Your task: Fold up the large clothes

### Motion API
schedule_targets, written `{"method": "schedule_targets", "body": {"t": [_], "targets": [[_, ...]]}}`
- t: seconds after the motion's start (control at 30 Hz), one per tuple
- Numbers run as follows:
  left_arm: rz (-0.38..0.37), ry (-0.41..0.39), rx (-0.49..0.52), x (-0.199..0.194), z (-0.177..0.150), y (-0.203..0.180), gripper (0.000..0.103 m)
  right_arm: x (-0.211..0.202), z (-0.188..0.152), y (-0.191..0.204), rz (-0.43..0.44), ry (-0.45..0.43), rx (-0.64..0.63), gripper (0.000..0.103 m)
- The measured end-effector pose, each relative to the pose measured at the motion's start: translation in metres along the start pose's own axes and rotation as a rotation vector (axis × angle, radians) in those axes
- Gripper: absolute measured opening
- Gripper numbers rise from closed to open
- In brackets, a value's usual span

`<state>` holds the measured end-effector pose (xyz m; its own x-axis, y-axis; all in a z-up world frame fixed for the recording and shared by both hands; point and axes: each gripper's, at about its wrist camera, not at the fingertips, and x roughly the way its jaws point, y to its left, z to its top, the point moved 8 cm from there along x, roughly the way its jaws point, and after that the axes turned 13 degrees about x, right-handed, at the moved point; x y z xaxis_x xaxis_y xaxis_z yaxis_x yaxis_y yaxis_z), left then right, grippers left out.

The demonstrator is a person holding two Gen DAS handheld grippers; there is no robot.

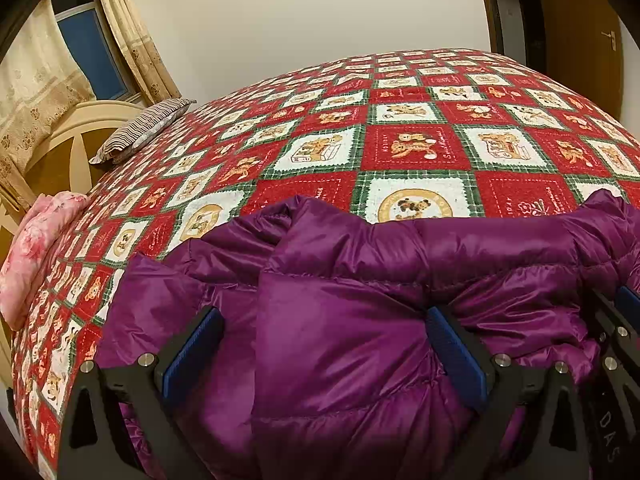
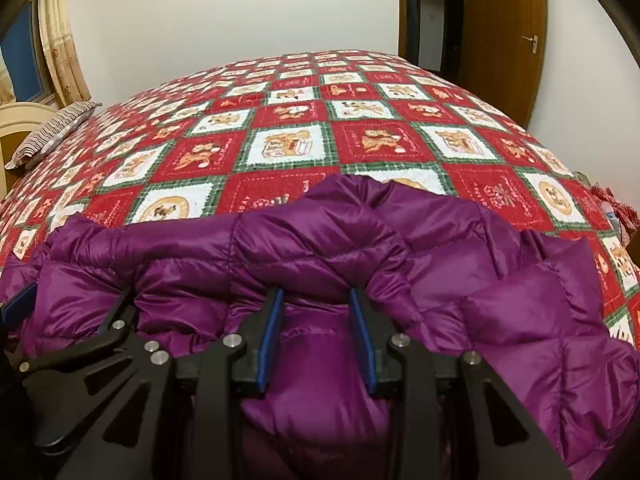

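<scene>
A shiny purple quilted down jacket (image 1: pixel 360 292) lies bunched on the near part of the bed; it also fills the lower half of the right wrist view (image 2: pixel 320 240). My left gripper (image 1: pixel 324 316) is open, its blue-padded jaws wide apart with jacket fabric bulging between them. My right gripper (image 2: pixel 316 300) has its jaws narrowly apart with a fold of the jacket between the pads; the pads press on the fabric. The right gripper shows at the right edge of the left wrist view (image 1: pixel 616 320), and the left gripper at the left edge of the right wrist view (image 2: pixel 76 320).
The bed is covered by a red, white and green teddy-bear patchwork blanket (image 1: pixel 416 148). A striped pillow (image 1: pixel 140 132) and a pink floral bundle (image 1: pixel 32 248) lie at its left side by a cream headboard (image 1: pixel 72 120). A wooden door (image 2: pixel 504 40) stands at right.
</scene>
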<state>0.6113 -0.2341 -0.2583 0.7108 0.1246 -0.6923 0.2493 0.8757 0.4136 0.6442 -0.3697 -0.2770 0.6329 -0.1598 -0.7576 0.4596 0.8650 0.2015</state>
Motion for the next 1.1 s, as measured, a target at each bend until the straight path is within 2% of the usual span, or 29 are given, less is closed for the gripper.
{"method": "schedule_targets", "body": {"t": [0.97,1.1], "targets": [[0.0,-0.002,-0.001,0.0005,-0.0009,0.0005,0.102,0.0009,0.0002,0.001,-0.007,-0.003,-0.007,0.038],[-0.02,0.008,-0.004,0.0025,0.0011,-0.0003,0.102,0.0013,0.0003,0.0009,-0.001,0.0,-0.004,0.038]]}}
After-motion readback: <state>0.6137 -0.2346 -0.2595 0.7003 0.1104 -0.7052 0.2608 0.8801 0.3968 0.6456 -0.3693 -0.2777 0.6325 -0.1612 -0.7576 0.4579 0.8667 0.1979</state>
